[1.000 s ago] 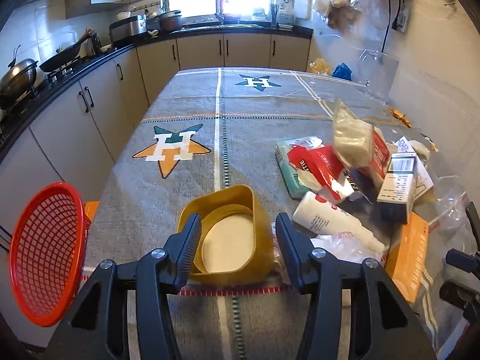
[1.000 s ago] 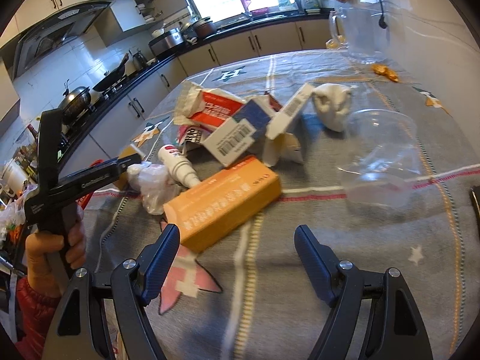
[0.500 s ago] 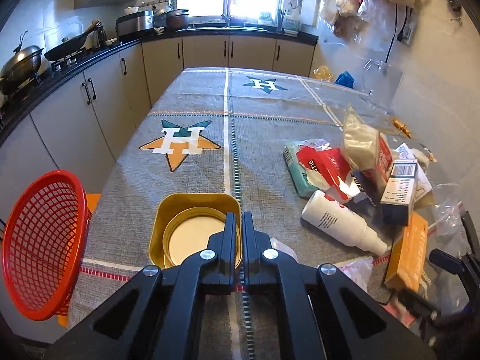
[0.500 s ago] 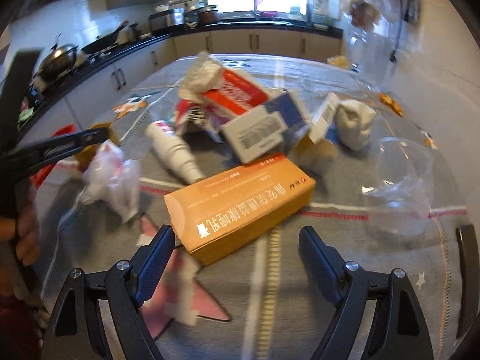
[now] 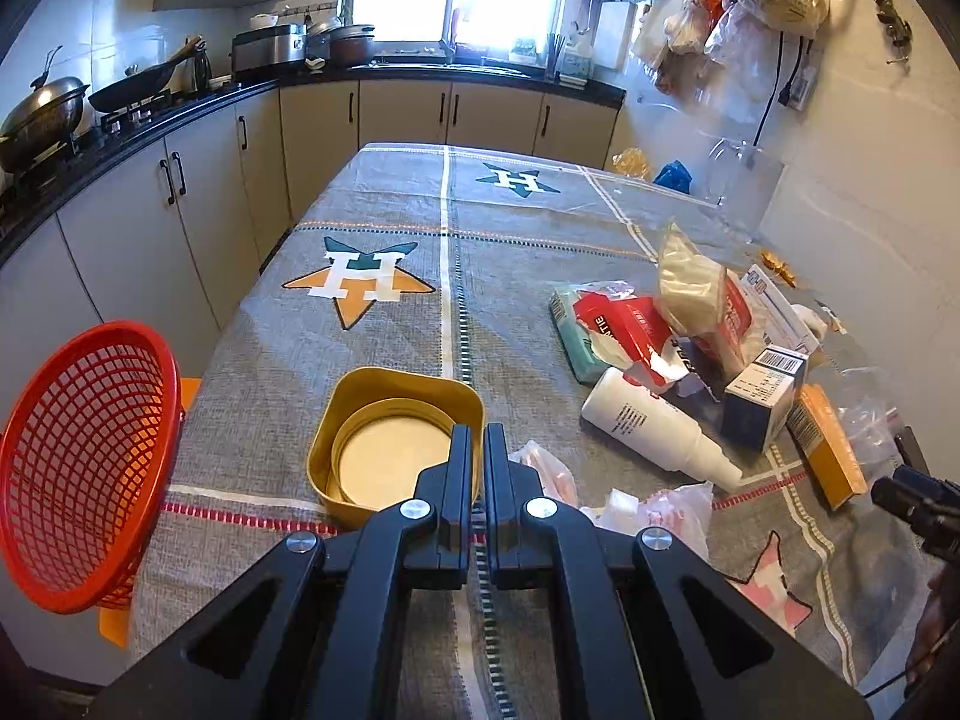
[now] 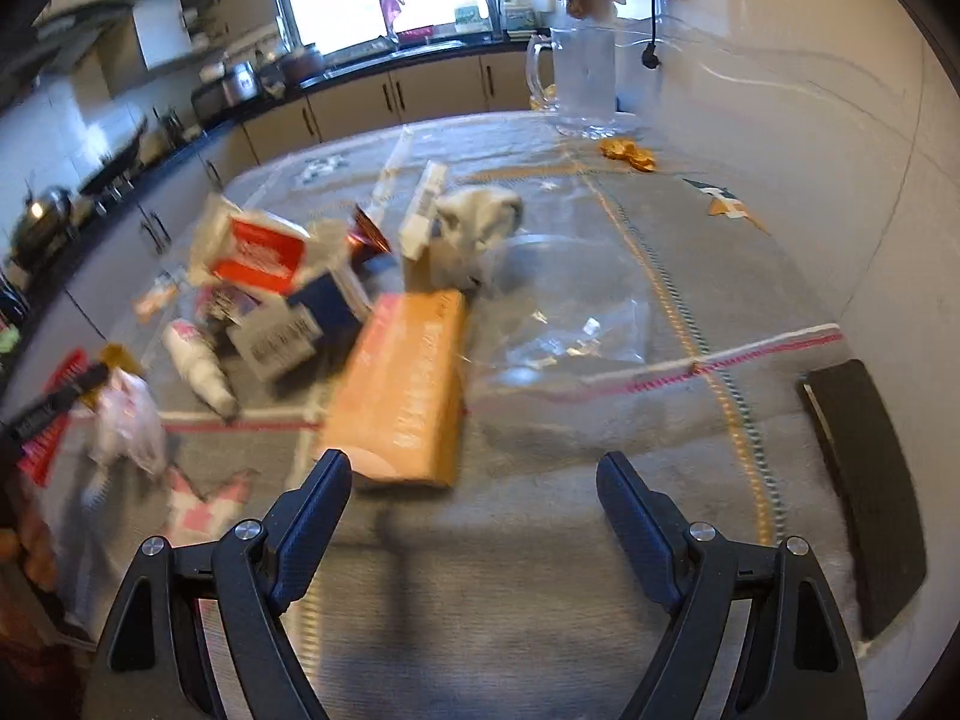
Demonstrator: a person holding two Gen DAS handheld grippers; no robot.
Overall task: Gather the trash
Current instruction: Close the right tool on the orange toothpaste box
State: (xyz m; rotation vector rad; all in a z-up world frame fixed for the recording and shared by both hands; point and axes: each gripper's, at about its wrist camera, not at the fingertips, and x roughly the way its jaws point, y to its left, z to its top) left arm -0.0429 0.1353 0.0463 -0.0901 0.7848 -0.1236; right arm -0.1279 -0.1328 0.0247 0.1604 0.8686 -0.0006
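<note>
The left gripper [image 5: 477, 438] is fully closed, its two black fingers pressed together with nothing between them, the tips over the near right rim of a yellow square tin [image 5: 396, 438] whose round lid lies inside it. Whether the tips touch the rim cannot be told. A second ago this gripper stood open around the tin's near edge; half a second ago it was already closed.

The right gripper [image 6: 474, 480] is wide open and empty, hanging over bare cloth of the worktop [image 6: 600, 540]. The near end of an orange carton [image 6: 405, 396] lies just ahead of its left finger, not between the fingers. In the earlier frames the carton lay crosswise in this view; now it runs lengthwise away from the gripper, and the picture is blurred.

The trash is heaped on the right half of the worktop: a white bottle [image 5: 654, 426] on its side, a crumpled plastic wrapper [image 5: 660, 510] near the left gripper, a blue and white box [image 5: 762, 396], red and white packets [image 5: 624, 324], and a clear plastic bag [image 6: 558, 330] beside the carton. A red mesh basket [image 5: 84, 474] stands tilted at the worktop's left edge, near the tin. A clear glass jug [image 6: 582, 84] stands at the far end by the wall.
</note>
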